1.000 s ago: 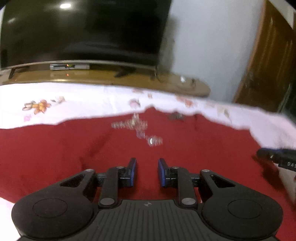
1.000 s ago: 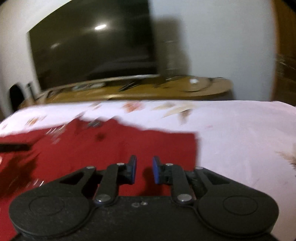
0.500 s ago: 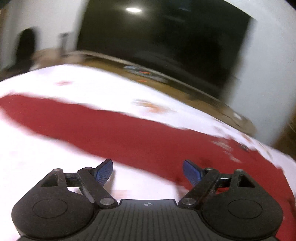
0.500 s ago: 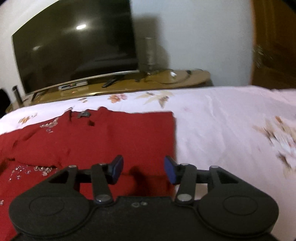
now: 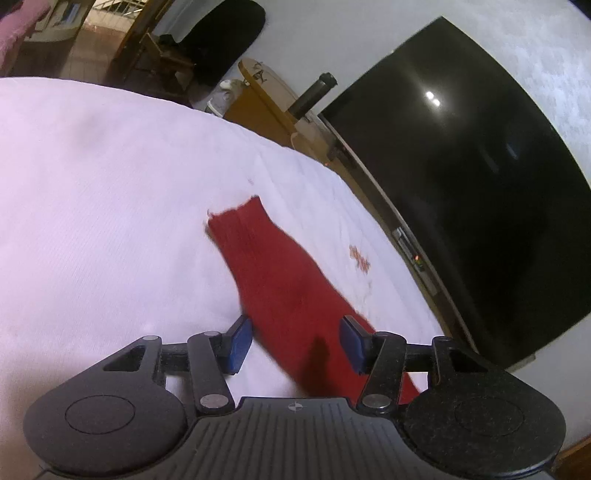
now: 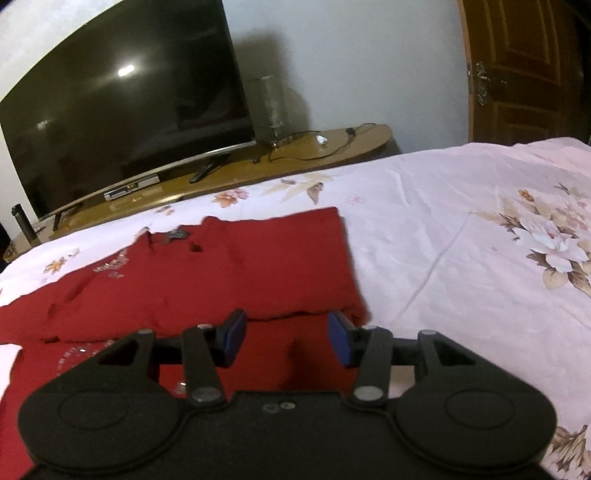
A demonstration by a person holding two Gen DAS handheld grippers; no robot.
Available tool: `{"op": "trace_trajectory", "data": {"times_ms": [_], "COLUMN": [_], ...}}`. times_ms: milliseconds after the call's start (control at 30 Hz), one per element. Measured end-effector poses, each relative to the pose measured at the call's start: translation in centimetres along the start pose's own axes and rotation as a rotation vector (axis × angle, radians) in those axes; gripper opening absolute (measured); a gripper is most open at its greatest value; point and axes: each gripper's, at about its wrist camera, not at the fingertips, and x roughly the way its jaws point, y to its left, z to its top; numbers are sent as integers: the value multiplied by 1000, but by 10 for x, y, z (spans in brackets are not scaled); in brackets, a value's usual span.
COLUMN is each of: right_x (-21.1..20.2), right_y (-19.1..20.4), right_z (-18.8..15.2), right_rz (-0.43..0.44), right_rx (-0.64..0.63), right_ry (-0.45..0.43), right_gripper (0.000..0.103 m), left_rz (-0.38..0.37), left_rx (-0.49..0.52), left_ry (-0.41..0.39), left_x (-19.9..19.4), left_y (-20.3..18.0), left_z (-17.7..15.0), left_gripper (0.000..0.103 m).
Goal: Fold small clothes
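A dark red top [image 6: 229, 273] with sequins lies on the floral white bed sheet [image 6: 443, 240], its right side folded over toward the middle. My right gripper [image 6: 286, 332] hovers open over the near edge of that fold, with cloth under the gap and neither pad pressing it. In the left wrist view, the top's long red sleeve [image 5: 273, 273] stretches away across the sheet [image 5: 110, 184] to its cuff. My left gripper [image 5: 295, 336] is above the sleeve's near part. Its jaws are closing, the sleeve runs between them, and the pads are apart from it.
A large dark TV [image 6: 122, 118] stands on a low wooden stand [image 6: 295, 155] beyond the bed's far edge, beside a glass vase [image 6: 266, 107]. A wooden door [image 6: 517, 66] is at the back right. A dark chair [image 5: 221, 33] stands past the bed's left corner.
My left gripper swept left from the top's body out along the sleeve, rolling, its jaws opening wide and then narrowing. My right gripper's jaws opened over the folded right side.
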Motion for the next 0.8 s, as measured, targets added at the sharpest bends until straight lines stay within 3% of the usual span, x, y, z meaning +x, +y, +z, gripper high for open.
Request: {"op": "trace_trajectory", "data": {"times_ms": [67, 200, 267, 367, 467, 600, 800], "right_x": [-3, -8, -9, -10, -13, -12, 0], "right_y": [6, 9, 4, -6, -14, -27, -47], "right_z": [2, 8, 11, 14, 13, 10, 7], "right_rz": [0, -16, -24, -36, -47, -45, -4], "right_rx": [-3, 11, 40, 81, 85, 96, 119], "right_ry": [-10, -25, -29, -33, -40, -41, -35], "right_gripper": [47, 47, 47, 47, 47, 48, 48], "left_rz": [-5, 49, 20, 35, -59, -233, -438], "left_rx": [-18, -8, -10, 96, 214, 373, 565], "left_ry": [0, 30, 48, 45, 37, 48, 147], "left_x": [10, 20, 25, 20, 12, 0, -5], "left_y": [3, 13, 17, -7, -56, -146, -277], "left_z": [6, 17, 23, 24, 13, -30, -140], "left_gripper": [47, 7, 7, 4, 4, 4, 4]}}
